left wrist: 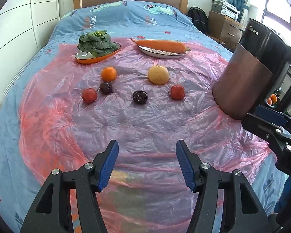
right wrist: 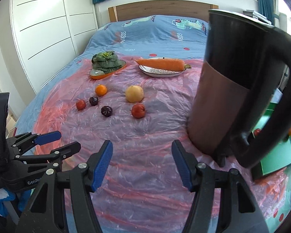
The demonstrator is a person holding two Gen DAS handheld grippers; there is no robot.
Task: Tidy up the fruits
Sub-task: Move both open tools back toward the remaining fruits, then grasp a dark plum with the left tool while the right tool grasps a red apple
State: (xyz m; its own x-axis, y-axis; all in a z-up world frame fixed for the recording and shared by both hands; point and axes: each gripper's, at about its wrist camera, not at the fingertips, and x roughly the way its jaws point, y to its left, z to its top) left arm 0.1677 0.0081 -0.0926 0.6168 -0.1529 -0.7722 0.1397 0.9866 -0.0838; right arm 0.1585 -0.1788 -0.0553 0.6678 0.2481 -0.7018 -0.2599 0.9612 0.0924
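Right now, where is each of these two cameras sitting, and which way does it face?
Left wrist view: sits on the left tongs, looking down the bed at the loose fruit; the open right tongs show at right.
Right wrist view: sits on the right tongs, facing the same way, beside the kettle; the open left tongs show at left.
Shared: the orange, carrot, kettle and pink plastic sheet.

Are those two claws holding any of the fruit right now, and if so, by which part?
Nothing is held. The left claw and the right claw both stand open over the pink plastic sheet, with no fruit between the fingers.
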